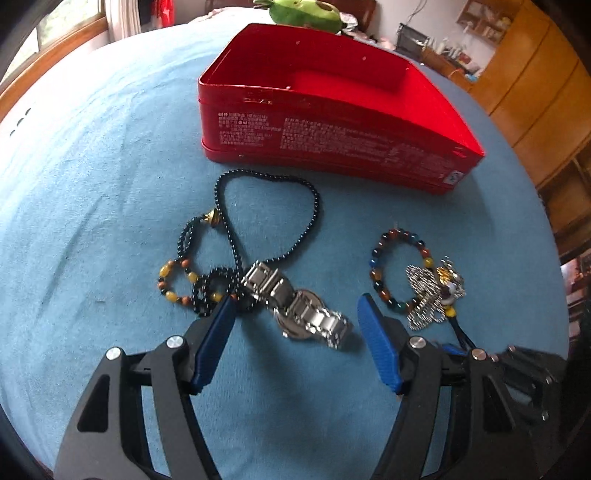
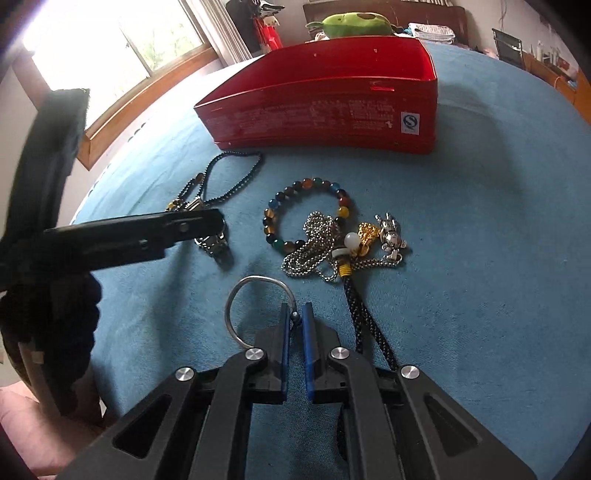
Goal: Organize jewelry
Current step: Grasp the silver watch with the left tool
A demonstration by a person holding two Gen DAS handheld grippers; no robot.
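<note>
An open red tin box (image 1: 332, 122) stands on the blue cloth; it also shows in the right wrist view (image 2: 332, 107). My left gripper (image 1: 295, 306) is open, its blue pads either side of a silver metal watch (image 1: 299, 306). A black bead necklace (image 1: 266, 221) and a small yellow-orange bead bracelet (image 1: 177, 280) lie left of the watch. A multicolour bead bracelet (image 2: 306, 214), a silver chain (image 2: 314, 243) and a charm on a black cord (image 2: 369, 236) lie to the right. My right gripper (image 2: 295, 314) is shut on a silver key ring (image 2: 255, 306).
A green plush toy (image 2: 354, 22) lies behind the box. The left gripper's black body (image 2: 129, 232) reaches in from the left in the right wrist view. A window (image 2: 110, 44) is far left, wooden cabinets (image 1: 535, 85) far right.
</note>
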